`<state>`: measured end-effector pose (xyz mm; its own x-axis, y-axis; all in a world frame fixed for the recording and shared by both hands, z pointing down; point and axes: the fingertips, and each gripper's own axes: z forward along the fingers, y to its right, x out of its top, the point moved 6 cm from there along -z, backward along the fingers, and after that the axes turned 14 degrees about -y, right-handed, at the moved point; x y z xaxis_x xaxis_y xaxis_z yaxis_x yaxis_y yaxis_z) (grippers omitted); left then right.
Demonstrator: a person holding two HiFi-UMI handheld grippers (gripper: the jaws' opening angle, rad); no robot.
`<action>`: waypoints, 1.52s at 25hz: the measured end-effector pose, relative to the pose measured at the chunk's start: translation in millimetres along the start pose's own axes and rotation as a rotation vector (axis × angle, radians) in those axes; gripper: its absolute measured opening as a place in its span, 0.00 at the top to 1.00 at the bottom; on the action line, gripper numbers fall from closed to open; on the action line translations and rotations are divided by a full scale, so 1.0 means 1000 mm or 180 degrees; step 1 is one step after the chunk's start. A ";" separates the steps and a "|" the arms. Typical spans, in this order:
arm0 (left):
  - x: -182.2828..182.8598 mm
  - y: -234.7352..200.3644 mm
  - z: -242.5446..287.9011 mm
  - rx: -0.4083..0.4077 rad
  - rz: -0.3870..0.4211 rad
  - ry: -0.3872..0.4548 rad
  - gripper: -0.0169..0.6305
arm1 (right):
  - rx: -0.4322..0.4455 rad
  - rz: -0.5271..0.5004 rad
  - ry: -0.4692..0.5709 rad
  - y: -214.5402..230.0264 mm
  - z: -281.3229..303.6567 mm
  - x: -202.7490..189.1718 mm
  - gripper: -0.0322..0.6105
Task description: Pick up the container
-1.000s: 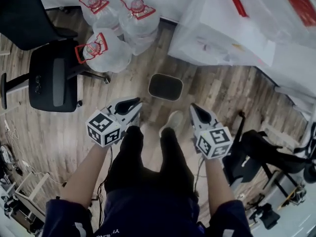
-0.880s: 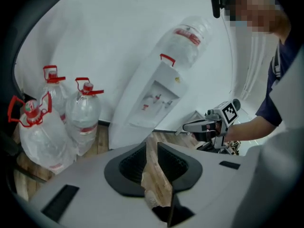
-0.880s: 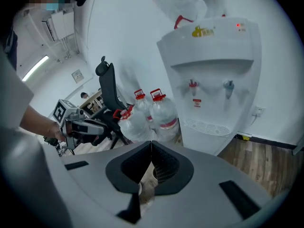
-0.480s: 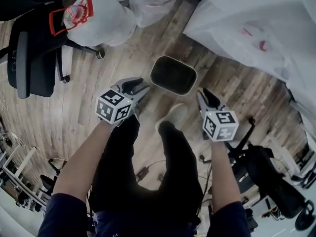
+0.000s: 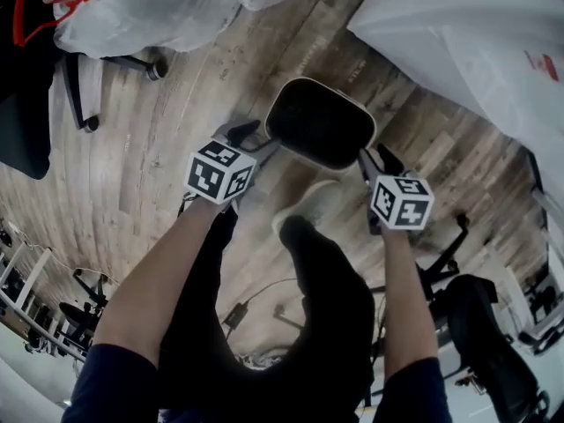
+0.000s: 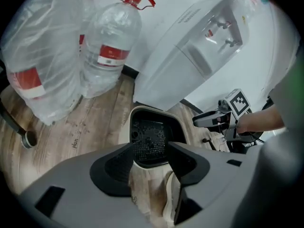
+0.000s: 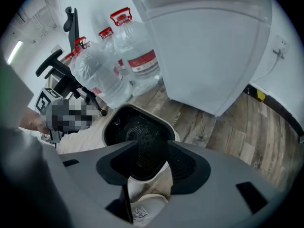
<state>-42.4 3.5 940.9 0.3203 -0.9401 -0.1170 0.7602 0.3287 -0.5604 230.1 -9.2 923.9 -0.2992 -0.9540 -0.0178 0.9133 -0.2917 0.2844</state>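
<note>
Poising the left gripper [image 6: 151, 148] at the left rim of the container [image 5: 319, 123] and the right gripper [image 7: 151, 146] at its right rim. Spreading both pairs of fingers wide, having just been opening them, gripping nothing, with only the cream rim showing in each gap. Seeing the container standing upright on the wooden floor [image 5: 159, 174], just beyond a pale shoe [image 5: 308, 210], near water bottles [image 6: 111, 51] and a white dispenser [image 6: 199, 46].

Cream container [image 5: 319, 122], dark perforated inside, upright on floor
</note>
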 end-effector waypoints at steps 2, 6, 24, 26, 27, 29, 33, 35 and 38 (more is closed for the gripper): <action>-0.003 -0.008 0.018 0.0039 -0.0029 -0.0049 0.61 | 0.0014 0.0101 -0.0068 0.008 0.021 -0.008 0.63; -0.007 -0.026 0.053 0.0126 -0.0193 -0.0162 0.60 | 0.0009 0.0386 -0.0154 0.024 0.059 -0.019 0.59; -0.012 -0.049 0.103 0.0087 -0.0886 -0.0554 0.71 | -0.0168 0.1032 -0.0228 0.032 0.114 -0.031 0.82; -0.013 -0.048 0.098 0.0101 -0.0846 -0.0628 0.72 | -0.0184 0.1056 -0.0201 0.029 0.109 -0.031 0.83; -0.013 -0.047 0.093 0.0096 -0.0830 -0.0635 0.72 | -0.0189 0.1043 -0.0184 0.026 0.105 -0.029 0.83; -0.010 -0.043 0.077 0.0096 -0.0780 -0.0625 0.72 | -0.0198 0.0989 -0.0152 0.019 0.091 -0.024 0.83; -0.003 -0.018 0.023 0.0101 -0.0732 -0.0576 0.72 | -0.0226 0.0924 -0.0094 -0.005 0.037 -0.016 0.83; 0.004 0.001 -0.014 0.0113 -0.0711 -0.0519 0.72 | -0.0229 0.0926 -0.0027 -0.019 -0.001 -0.011 0.83; 0.016 0.033 -0.072 0.0135 -0.0687 -0.0414 0.72 | -0.0218 0.0985 0.0105 -0.040 -0.063 -0.005 0.83</action>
<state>-52.8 -7.4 861.5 0.2159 -0.9702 0.1095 0.8410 0.1278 -0.5257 212.6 2.3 852.7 0.0040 -0.9996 0.0280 0.9764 0.0100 0.2159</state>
